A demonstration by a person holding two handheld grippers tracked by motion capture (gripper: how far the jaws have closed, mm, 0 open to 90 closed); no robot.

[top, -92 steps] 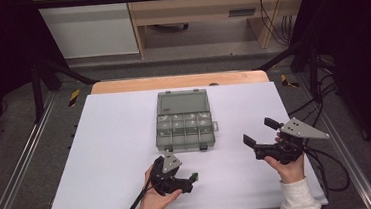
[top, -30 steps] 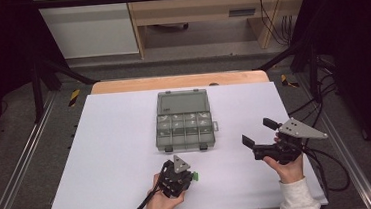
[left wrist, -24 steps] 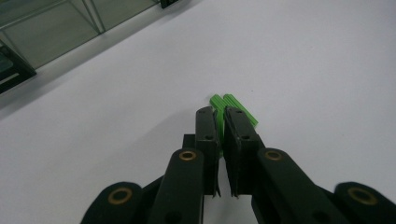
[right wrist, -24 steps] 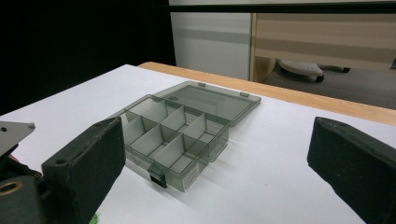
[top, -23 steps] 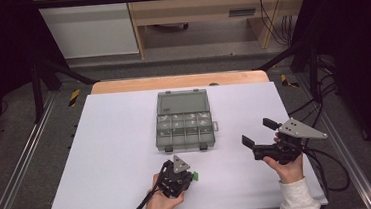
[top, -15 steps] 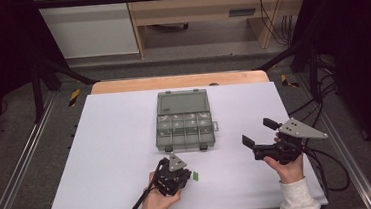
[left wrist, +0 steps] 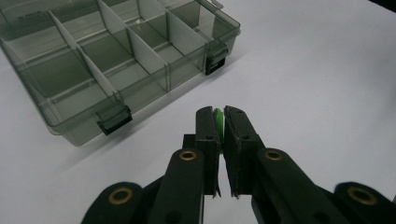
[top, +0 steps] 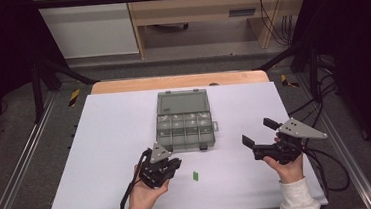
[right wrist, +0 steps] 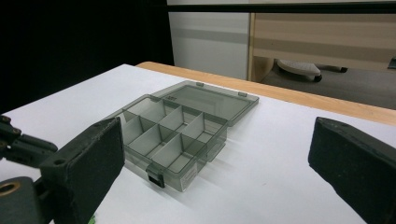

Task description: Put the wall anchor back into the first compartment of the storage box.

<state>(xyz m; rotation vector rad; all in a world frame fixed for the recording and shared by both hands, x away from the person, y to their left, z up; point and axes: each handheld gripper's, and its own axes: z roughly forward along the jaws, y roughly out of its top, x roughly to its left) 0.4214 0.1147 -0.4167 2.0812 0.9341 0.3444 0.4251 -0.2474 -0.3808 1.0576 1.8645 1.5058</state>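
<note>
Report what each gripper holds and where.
Right gripper: jaws open, empty. Left gripper: jaws shut, green piece showing between their tips; yet the high view has one lying on the table, so cannot tell.

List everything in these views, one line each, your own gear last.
Table top: one, white, with a wooden edge at the far side.
Compartment box: one, translucent grey, mid-table, lid open and lying flat behind it, compartments look empty.
Box latches: two, black, on the near wall of the box.
Small green piece: one, lying on the table between the two grippers.
Green piece in the jaws: one, pinched edge-on; its kind can't be told.
Cables: several, black, at the table's right edge.
Left gripper: one, black, jaws shut on the green piece.
Right gripper: one, black with a grey plate, jaws open, right of the box.
</note>
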